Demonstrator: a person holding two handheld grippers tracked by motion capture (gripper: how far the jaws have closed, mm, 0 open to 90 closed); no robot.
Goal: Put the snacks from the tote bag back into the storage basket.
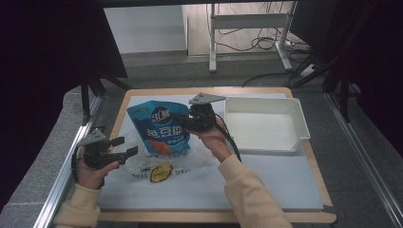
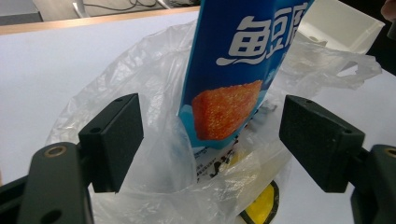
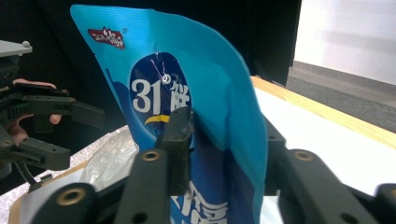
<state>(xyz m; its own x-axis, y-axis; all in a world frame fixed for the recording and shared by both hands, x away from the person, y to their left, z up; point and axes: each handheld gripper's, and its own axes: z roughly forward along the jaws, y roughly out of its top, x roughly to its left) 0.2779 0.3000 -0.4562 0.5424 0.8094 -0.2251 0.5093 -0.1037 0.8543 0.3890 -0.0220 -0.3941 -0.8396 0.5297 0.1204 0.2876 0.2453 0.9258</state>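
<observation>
High view is showing us working at the bench (image 1: 285, 190) with a tool in each hand. Nearest us, the left tool (image 1: 124, 147) is standing wide apart, gripping nothing, its tips just beside the mouth of the clear plastic bag (image 1: 142, 164) lying on the white sheet. Farther in, the right tool (image 1: 178, 121) is clamping the blue snack pouch (image 1: 159, 126), pads pressing both faces near its upper edge, with the pouch's lower end sitting in the bag's opening. Beyond that, the white tray (image 1: 299, 118) is sitting at the far right of the bench.

We are judging the step as getting the pouch through the bag's mouth. To do it well, we are thinking the left tool should pinch one layer of film and keep the mouth held wide, while the right moves the pouch straight along its length, avoiding snags.

We are reading "31" on the pouch, large white Chinese characters, and a small red logo at its corner.
</observation>
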